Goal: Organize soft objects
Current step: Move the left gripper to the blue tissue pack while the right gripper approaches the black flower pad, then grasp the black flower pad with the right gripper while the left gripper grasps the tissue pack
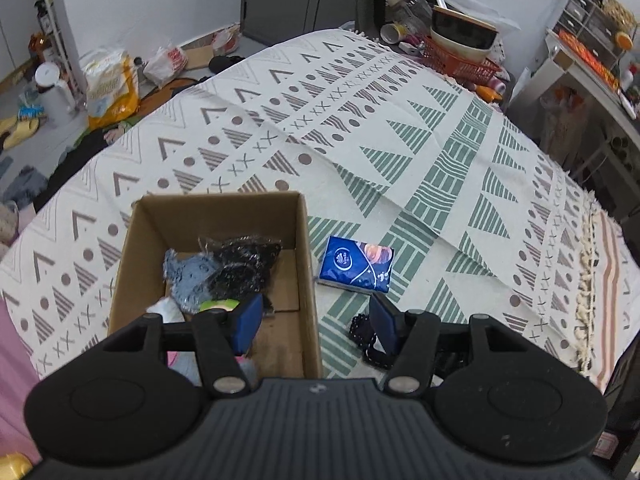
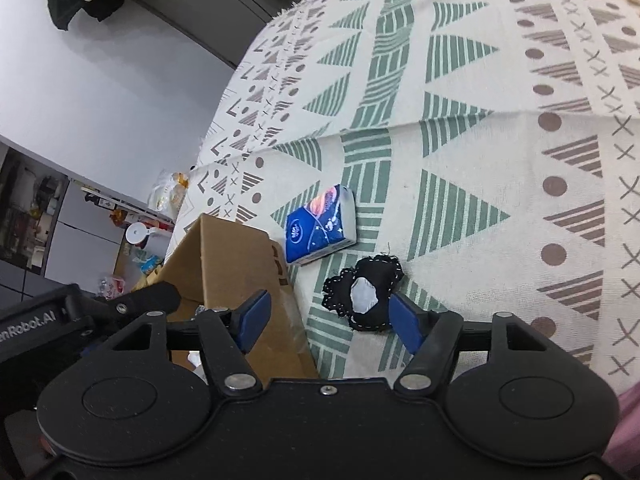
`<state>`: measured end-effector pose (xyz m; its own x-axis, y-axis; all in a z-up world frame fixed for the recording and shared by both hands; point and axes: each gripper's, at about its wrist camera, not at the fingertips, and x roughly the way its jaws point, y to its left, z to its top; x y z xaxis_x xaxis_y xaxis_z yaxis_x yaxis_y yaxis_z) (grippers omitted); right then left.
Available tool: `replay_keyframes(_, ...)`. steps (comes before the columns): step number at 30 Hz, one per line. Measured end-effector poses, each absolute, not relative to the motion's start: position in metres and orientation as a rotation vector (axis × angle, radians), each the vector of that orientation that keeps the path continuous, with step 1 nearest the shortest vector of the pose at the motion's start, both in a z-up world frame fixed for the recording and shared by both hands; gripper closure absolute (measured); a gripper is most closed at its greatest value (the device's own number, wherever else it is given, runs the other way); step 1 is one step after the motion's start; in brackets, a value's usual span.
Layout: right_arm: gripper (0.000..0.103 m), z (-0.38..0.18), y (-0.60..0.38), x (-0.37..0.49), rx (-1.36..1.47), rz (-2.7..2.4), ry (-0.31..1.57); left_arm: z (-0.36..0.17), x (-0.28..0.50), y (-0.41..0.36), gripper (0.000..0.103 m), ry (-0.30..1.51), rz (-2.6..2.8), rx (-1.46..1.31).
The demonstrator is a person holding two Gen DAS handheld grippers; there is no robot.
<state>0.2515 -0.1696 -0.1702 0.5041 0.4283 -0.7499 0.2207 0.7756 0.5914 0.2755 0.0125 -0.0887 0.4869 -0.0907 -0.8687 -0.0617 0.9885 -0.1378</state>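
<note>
An open cardboard box (image 1: 304, 240) (image 2: 224, 248) stands on the patterned cloth, holding a black plastic-wrapped item (image 1: 240, 260), a blue-grey cloth (image 1: 184, 276) and other soft pieces. To its right lies a blue tissue pack (image 1: 356, 264) (image 2: 320, 228). Closer in lies a small black stitched cushion with a grey patch (image 2: 364, 296) (image 1: 368, 336). My left gripper (image 1: 316, 324) is open, straddling the box's right wall. My right gripper (image 2: 332, 324) is open too, low over the cloth, its right finger beside the cushion. The left gripper's body (image 2: 80, 312) shows at the left of the right wrist view.
The patterned cloth (image 1: 400, 128) covers a bed-like surface with wide bare room beyond the box. An orange basket with bowls (image 1: 460, 48) sits at its far corner. Bags (image 1: 112, 84) and clutter lie on the floor left; shelves (image 1: 592, 52) stand right.
</note>
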Motion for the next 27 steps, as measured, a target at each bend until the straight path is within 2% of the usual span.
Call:
replay_keyframes(9,0.042,-0.189,-0.171,0.264,0.722,0.136,1.091,-0.098,0.296,-0.006,0.046,1.083,-0.032,-0.135)
replay_keyframes(12,0.049,-0.197,-0.169,0.270,0.717,0.121,1.110,-0.102,0.303,-0.014,0.048,1.085,-0.041,-0.122)
replay_keyframes(15,0.060,-0.204,-0.167,0.274,0.704,0.113,1.135,-0.106,0.311,-0.021,0.049,1.093,-0.052,-0.117)
replay_keyframes(17,0.073,-0.211,-0.167,0.276,0.702,0.102,1.155,-0.110,0.317,-0.027,0.049,1.103,-0.059,-0.113)
replay_keyframes(19,0.081,-0.217,-0.168,0.278,0.697,0.094,1.169,-0.114,0.322,-0.033,0.049,1.113,-0.062,-0.109)
replay_keyframes(24,0.091,-0.216,-0.173,0.280,0.702,0.103,1.139,-0.127,0.335,-0.046,0.049,1.137,-0.065,-0.090)
replay_keyframes(26,0.103,-0.215,-0.178,0.280,0.702,0.095,1.121,-0.132,0.340,-0.051,0.049,1.146,-0.063,-0.083)
replay_keyframes(27,0.103,-0.214,-0.180,0.280,0.698,0.082,1.114,-0.135,0.342,-0.054,0.049,1.150,-0.061,-0.079)
